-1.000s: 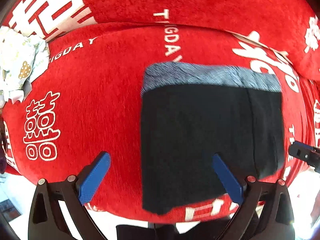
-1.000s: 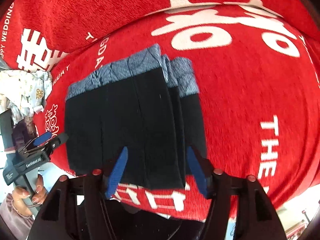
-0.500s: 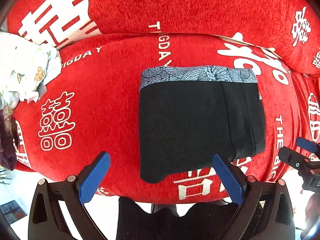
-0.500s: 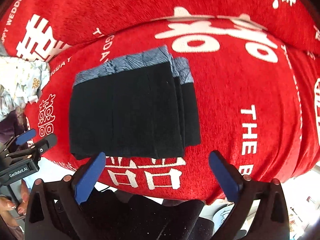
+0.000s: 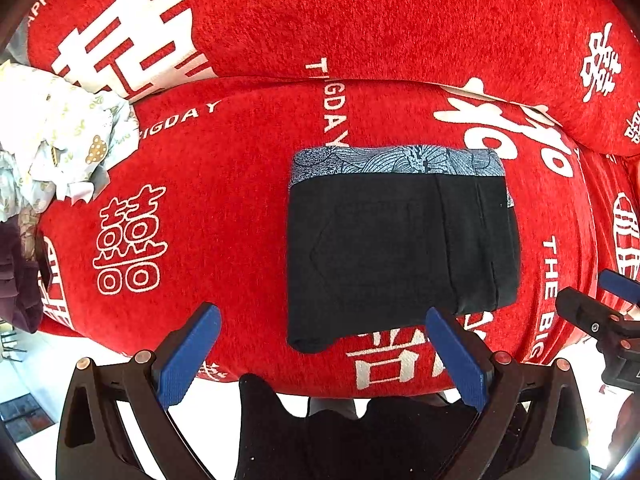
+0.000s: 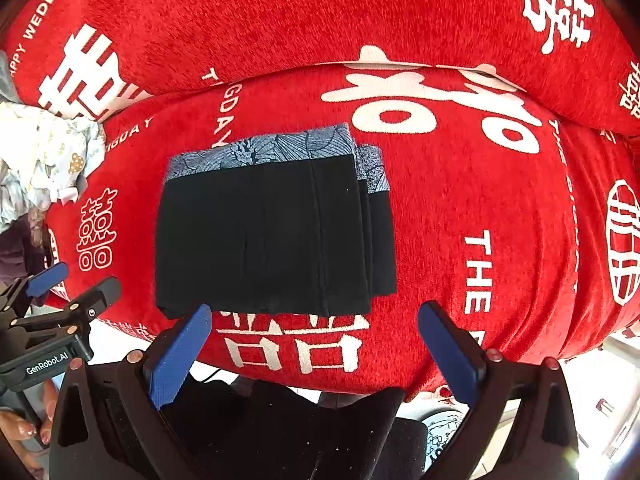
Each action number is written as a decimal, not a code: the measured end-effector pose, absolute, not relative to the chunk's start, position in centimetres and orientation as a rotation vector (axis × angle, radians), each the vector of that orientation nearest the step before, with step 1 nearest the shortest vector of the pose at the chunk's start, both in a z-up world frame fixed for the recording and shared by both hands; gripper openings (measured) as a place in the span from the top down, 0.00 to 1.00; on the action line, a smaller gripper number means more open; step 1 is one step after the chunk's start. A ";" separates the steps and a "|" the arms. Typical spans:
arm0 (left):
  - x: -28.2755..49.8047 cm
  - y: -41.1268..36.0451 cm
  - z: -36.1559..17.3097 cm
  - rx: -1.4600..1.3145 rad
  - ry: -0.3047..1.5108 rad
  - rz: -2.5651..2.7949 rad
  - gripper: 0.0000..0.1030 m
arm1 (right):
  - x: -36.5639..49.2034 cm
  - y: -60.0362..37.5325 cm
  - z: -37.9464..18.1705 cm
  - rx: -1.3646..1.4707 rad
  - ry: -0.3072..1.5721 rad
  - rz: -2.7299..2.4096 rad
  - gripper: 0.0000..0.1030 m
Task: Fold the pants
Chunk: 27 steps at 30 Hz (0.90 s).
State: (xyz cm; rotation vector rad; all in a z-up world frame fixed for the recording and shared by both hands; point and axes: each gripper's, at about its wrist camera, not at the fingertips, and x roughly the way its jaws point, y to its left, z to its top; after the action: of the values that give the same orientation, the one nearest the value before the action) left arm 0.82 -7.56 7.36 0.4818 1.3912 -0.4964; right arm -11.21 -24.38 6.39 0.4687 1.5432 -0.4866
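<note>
The black pants (image 5: pixel 392 248) lie folded into a neat rectangle on the red sofa seat (image 5: pixel 224 208), with a blue-grey patterned waistband at the far edge; they also show in the right wrist view (image 6: pixel 272 236). My left gripper (image 5: pixel 324 348) is open and empty, held back above the seat's front edge near the pants' near-left corner. My right gripper (image 6: pixel 316 348) is open and empty, just in front of the pants' near edge. Neither gripper touches the pants. Each gripper shows in the other's view at the side: the right gripper (image 5: pixel 600 304) and the left gripper (image 6: pixel 68 292).
The sofa cover is red with white characters and lettering; the backrest (image 5: pixel 360 20) rises behind the seat. A heap of pale patterned clothes (image 5: pixel 52 136) lies at the seat's left end, with dark clothing (image 5: pixel 16 276) below it. The floor shows below the seat's front edge.
Both grippers have pulled back from the pants toward the front edge. The right gripper, narrowed over the pants' near edge a second ago, has opened wide. The pants lie still.
</note>
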 end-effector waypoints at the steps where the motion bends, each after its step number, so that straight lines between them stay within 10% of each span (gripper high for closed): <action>1: 0.8 -7.5 7.5 0.479 1.394 -0.495 0.00 | -11.1 -24.3 6.5 0.470 1.545 -0.486 0.00; 27: 0.2 -7.6 8.8 0.533 1.384 -0.489 0.00 | -10.0 -23.0 7.9 0.361 1.559 -0.529 0.00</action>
State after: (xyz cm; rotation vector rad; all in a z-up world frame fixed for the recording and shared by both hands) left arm 0.22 -7.60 8.81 0.5329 1.3837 -0.4886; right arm -10.04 -22.98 7.88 0.3606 1.5593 -0.5292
